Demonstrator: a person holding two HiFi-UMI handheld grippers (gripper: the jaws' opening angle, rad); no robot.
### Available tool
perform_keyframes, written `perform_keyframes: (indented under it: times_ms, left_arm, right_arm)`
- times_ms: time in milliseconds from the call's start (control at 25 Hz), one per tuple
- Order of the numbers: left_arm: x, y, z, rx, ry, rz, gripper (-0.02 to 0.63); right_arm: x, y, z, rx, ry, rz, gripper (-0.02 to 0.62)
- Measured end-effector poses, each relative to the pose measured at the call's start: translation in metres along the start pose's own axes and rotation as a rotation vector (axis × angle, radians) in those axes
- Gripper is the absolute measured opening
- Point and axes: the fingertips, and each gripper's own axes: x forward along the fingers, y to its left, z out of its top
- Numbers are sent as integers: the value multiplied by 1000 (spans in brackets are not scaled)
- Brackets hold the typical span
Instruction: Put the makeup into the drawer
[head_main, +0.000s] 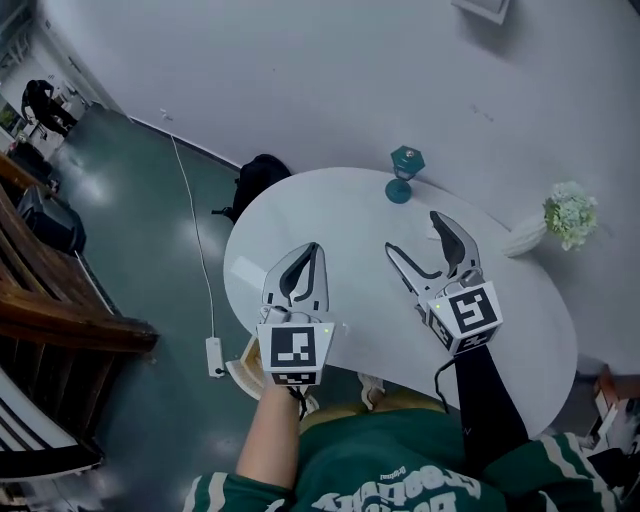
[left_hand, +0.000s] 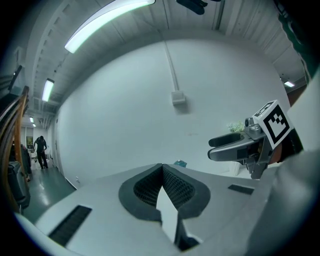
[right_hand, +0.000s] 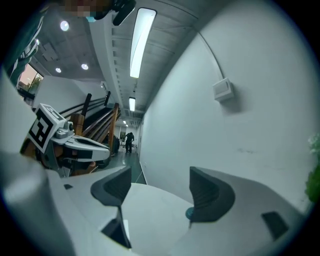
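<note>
No makeup and no drawer show in any view. My left gripper (head_main: 313, 252) hovers over the near left part of the white oval table (head_main: 330, 210), its jaws closed tip to tip with nothing between them (left_hand: 161, 169). My right gripper (head_main: 413, 232) hangs over the table's middle with its jaws spread wide and empty (right_hand: 160, 189). Both point toward the white wall. Each gripper appears in the other's view: the right gripper (left_hand: 227, 148) and the left gripper (right_hand: 82, 145).
A teal goblet-shaped object (head_main: 403, 174) stands at the table's far edge, and a white vase of pale flowers (head_main: 568, 215) at its right. On the floor lie a black bag (head_main: 262, 172) and a power strip (head_main: 213, 356). Wooden stairs (head_main: 60, 300) rise at the left.
</note>
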Motion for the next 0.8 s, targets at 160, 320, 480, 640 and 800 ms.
perform_keyframes:
  times_ms: [160, 320, 480, 640, 800]
  left_arm:
    - [34, -39, -6, -5, 10, -35, 0]
    - [58, -74, -13, -1, 33, -85, -2]
    - [70, -91, -19, 13, 59, -124, 0]
    - [71, -92, -28, 16, 91, -121, 0]
    - [70, -90, -40, 18, 124, -117, -2]
  right_arm:
    - [-15, -42, -20, 14, 21, -20, 374]
    - [-16, -66, -51, 0, 95, 43, 382]
    - [-6, -75, -100, -75, 286, 222, 392]
    - [6, -95, -152, -192, 447, 337, 402]
    - [21, -121, -204, -221, 564, 398, 414]
